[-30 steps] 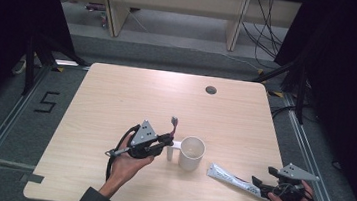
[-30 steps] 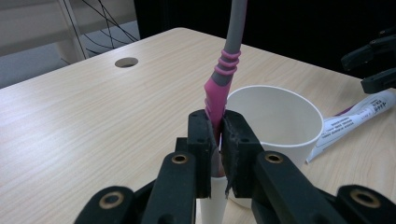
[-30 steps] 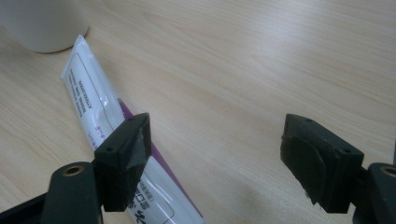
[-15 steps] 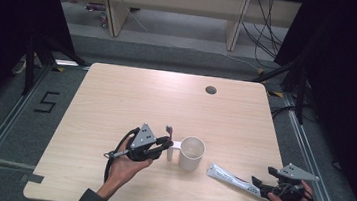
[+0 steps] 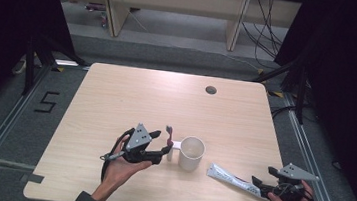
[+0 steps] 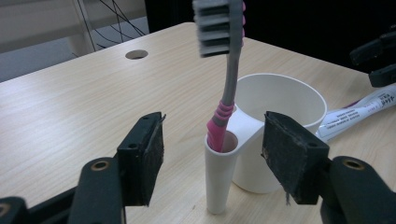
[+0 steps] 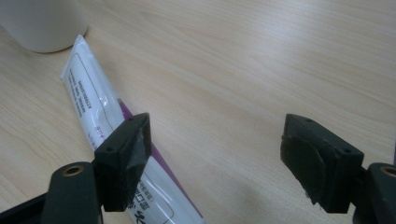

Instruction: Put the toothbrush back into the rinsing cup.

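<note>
Step in hand: release of the toothbrush [image 6: 226, 79] after seating it in the holder tube [image 6: 219, 175] on the left side of the white cup [image 5: 191, 153]. The brush stands upright in the tube, bristle head up, pink grip section at the tube mouth. The cup stands near the middle of the bench [image 5: 116, 99], toward its near edge.

Left gripper [image 5: 165, 152]: the jaws have just been opening and now stand well apart, one pad on each side of the tube. In the left gripper view neither pad touches the tube or the brush; nothing is held.

Right gripper [image 5: 260, 186]: jaws wide open, nothing held. It sits at the near right of the bench over the toothpaste tube [image 5: 232, 179], which lies flat just right of the cup. In the right gripper view the tube passes under the left pad rather than between the two.

Next move, as judged: withdraw the left gripper straight back so the pads clear the brush without tipping it. The right gripper then needs to shift sideways to centre the toothpaste tube between its pads before closing
</note>
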Demonstrator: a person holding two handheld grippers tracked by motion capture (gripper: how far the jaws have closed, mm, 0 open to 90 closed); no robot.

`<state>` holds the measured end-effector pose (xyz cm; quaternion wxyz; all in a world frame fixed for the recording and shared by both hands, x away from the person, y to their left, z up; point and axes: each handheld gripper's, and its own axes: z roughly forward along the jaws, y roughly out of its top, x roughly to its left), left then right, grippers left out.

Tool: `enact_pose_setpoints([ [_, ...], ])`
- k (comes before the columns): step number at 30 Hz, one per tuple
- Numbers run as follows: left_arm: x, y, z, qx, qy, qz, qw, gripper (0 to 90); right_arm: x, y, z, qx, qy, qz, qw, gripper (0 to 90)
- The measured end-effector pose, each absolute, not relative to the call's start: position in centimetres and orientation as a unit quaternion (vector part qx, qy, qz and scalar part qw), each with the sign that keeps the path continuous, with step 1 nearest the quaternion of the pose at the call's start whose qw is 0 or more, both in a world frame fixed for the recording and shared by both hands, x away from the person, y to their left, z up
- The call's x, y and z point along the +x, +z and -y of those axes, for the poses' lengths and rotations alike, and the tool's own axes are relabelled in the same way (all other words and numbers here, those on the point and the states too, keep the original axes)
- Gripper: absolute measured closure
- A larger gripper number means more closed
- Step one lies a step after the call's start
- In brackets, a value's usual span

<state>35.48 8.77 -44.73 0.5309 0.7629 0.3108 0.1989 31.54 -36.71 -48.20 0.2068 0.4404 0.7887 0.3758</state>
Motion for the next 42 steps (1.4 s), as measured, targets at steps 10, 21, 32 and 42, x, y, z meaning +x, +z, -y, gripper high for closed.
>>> enact_pose_setpoints([
  [10, 34.4, -44.5, -9.7, 0.768, 0.197, -0.321, 0.519, 30.4, 31.4, -48.2, 36.6, 0.45, 0.379, -0.785, 0.193, 25.7],
  [21, 33.4, -45.0, -10.6, 0.774, 0.193, -0.326, 0.507, 28.3, 31.5, -48.2, 36.7, 0.448, 0.379, -0.787, 0.192, 25.7],
  [32, 32.5, -45.7, -11.4, 0.786, 0.19, -0.331, 0.487, 26.7, 31.5, -48.2, 36.7, 0.446, 0.377, -0.787, 0.197, 25.7],
  [42, 31.7, -46.8, -12.2, 0.797, 0.187, -0.325, 0.474, 23.7, 31.5, -48.2, 36.8, 0.439, 0.381, -0.789, 0.198, 25.7],
])
